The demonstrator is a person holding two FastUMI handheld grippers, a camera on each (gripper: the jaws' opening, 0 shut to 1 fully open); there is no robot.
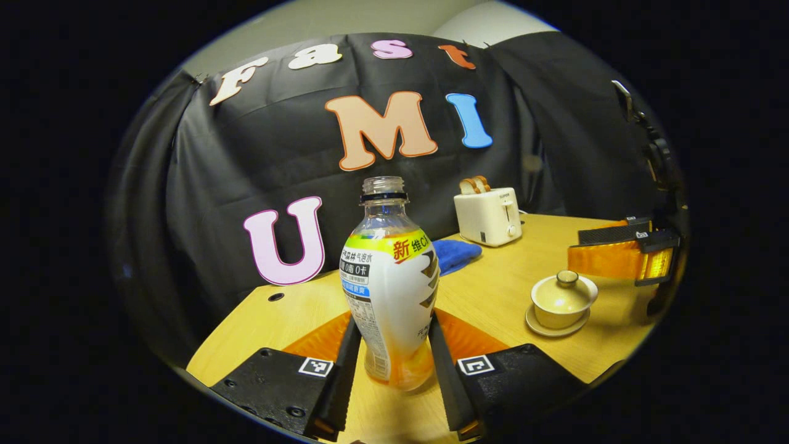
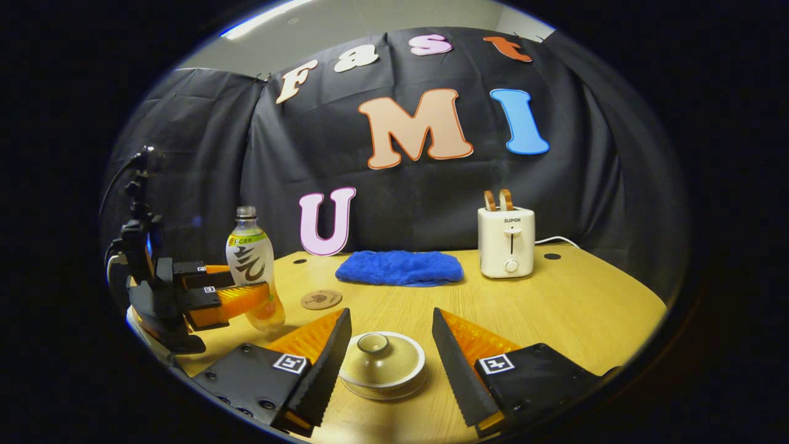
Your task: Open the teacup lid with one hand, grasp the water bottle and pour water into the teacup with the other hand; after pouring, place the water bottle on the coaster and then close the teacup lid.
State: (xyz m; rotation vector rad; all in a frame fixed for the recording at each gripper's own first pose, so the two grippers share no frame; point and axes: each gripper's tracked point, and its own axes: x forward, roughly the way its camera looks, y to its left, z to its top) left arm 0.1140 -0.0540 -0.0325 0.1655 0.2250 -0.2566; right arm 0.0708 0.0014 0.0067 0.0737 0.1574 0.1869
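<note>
Water bottle [image 1: 389, 290] stands upright on table [image 1: 493, 290], uncapped, between fingers of my left gripper [image 1: 389, 364]. Jaws flank lower body; I cannot tell if both press. Right gripper [image 2: 385, 354] spread wide around teacup [image 2: 382, 364], lid [image 2: 373, 343] still on, cup on saucer near me. Coaster [image 2: 321, 299] lies just right of bottle, farther back. Risks I judge: low grip on open bottle tips or slops on lift; wide jaws miss small lid knob, shove cup. Blue cloth [image 2: 399, 267], toaster [image 2: 506, 242] far back.
</note>
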